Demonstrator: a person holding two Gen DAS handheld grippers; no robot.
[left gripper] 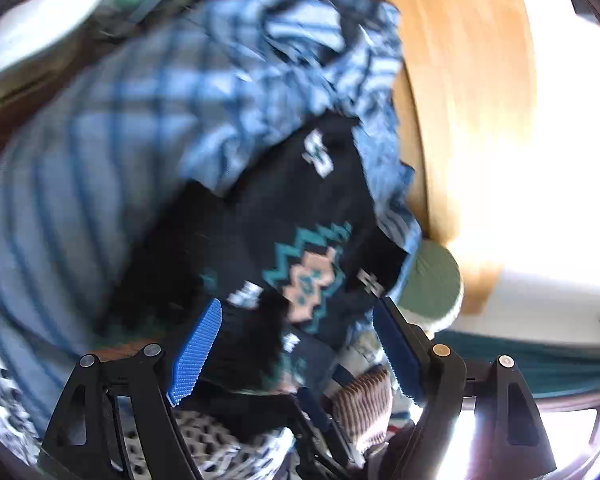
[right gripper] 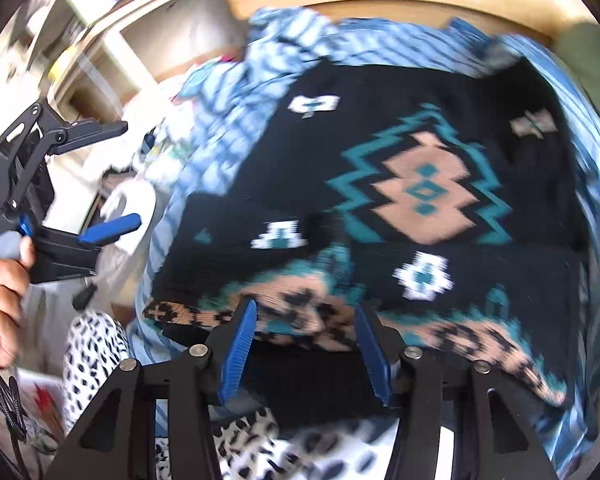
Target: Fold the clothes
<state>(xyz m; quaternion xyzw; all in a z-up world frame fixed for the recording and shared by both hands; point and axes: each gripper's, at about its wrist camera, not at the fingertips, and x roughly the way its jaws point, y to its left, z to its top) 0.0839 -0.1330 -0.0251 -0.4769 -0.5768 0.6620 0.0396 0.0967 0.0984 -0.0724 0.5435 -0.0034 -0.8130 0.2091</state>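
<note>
Two grippers, both wide open, hold nothing.
Black patterned sweater [right gripper: 380, 184] fills mid-frame, spread over blue plaid cloth [left gripper: 140, 120], seemingly for folding; right gripper [right gripper: 306, 346] at its hem, left gripper [left gripper: 296, 344] over it.

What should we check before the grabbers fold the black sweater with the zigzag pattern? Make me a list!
1. Right gripper open: ok, its blue fingers stand apart at the near edge of the black sweater.
2. Left gripper open: ok, fingers spread wide with sweater cloth between them.
3. Either gripper already pinching cloth: cannot tell, the pictures are blurred.
4. Sweater lying flat: not ok, its near edge looks bunched and part of it is turned over.
5. Room underneath: not ok, the sweater lies on a rumpled blue plaid cloth.
6. Wooden table free beside the pile: ok, bare wood shows.
</note>
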